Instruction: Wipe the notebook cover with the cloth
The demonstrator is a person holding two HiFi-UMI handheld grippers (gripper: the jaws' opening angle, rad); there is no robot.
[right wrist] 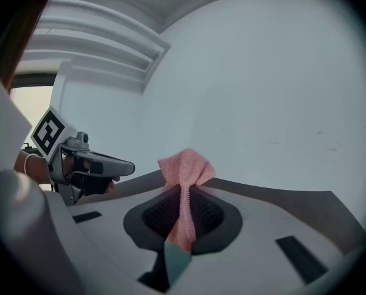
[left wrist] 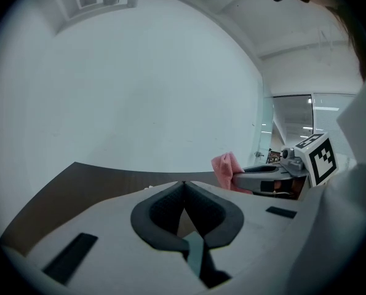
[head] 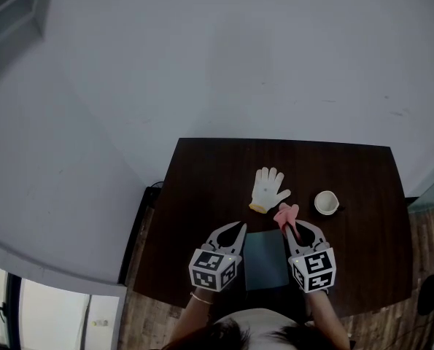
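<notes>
A grey-blue notebook (head: 266, 259) lies on the dark table (head: 202, 195) near its front edge, between my two grippers. My right gripper (head: 292, 227) is shut on a pink cloth (head: 285, 214), which sticks up past the jaw tips (right wrist: 184, 168) above the notebook's far right corner. My left gripper (head: 241, 227) hovers at the notebook's left side with its jaws closed together and nothing between them (left wrist: 183, 184). The pink cloth (left wrist: 226, 166) and right gripper also show at the right of the left gripper view.
A white work glove (head: 268, 189) lies just beyond the notebook. A small white cup (head: 326, 202) stands to the right of the glove. The table meets a pale wall at the back; its left edge drops to a wood floor.
</notes>
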